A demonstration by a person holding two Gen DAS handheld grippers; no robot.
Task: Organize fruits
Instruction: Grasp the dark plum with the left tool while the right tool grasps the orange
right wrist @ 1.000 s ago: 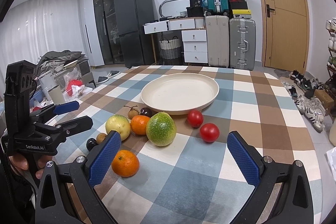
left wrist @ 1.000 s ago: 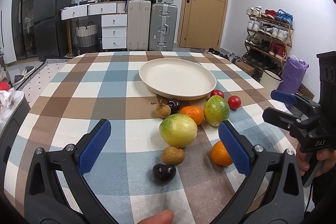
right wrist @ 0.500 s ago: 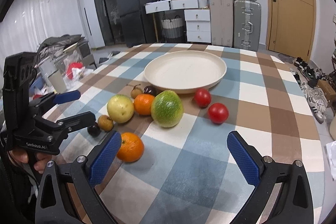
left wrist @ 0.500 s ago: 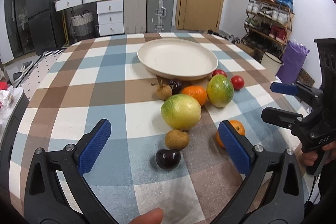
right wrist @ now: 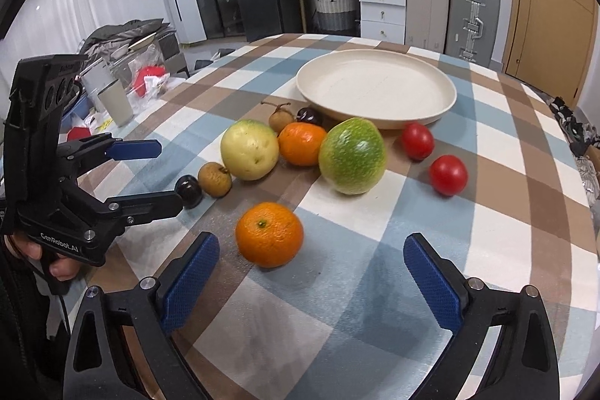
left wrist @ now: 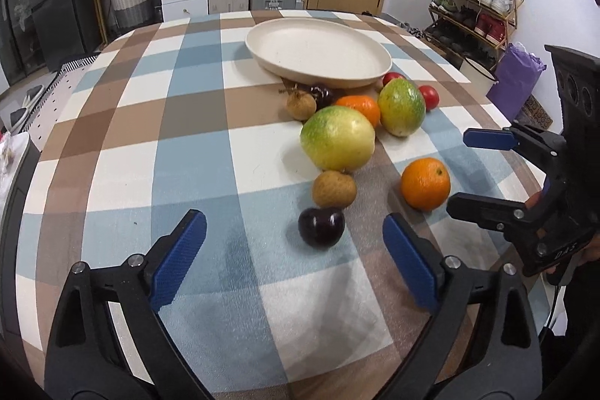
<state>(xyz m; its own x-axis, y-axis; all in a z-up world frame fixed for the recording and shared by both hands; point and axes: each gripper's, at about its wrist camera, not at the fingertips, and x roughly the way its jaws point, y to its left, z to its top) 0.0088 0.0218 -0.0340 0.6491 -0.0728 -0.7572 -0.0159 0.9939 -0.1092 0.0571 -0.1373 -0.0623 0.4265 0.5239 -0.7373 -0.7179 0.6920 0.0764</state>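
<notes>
An empty cream plate [left wrist: 318, 51] [right wrist: 377, 88] sits at the table's far side. In front of it lie a yellow-green fruit [left wrist: 336, 137] [right wrist: 249, 149], a green fruit [left wrist: 401, 107] [right wrist: 351, 156], two oranges [left wrist: 425, 183] [right wrist: 269, 234], two red tomatoes [right wrist: 448, 174], brown longans [left wrist: 333, 189] and dark plums [left wrist: 321, 226] [right wrist: 188, 191]. My left gripper [left wrist: 294, 263] is open, just short of the near plum. My right gripper [right wrist: 313, 282] is open, just short of the near orange. Both are empty.
The round table has a checked cloth [left wrist: 195, 145]. Suitcases [right wrist: 474, 17], white drawers [right wrist: 380, 12] and a door stand behind. A shoe rack [left wrist: 476, 6] is at the right, a cluttered side surface with a cup [right wrist: 116, 102] at the left.
Both grippers have tilted down and moved closer to the fruits. The left now faces the near plum, the right the near orange. Jaws stay open.
</notes>
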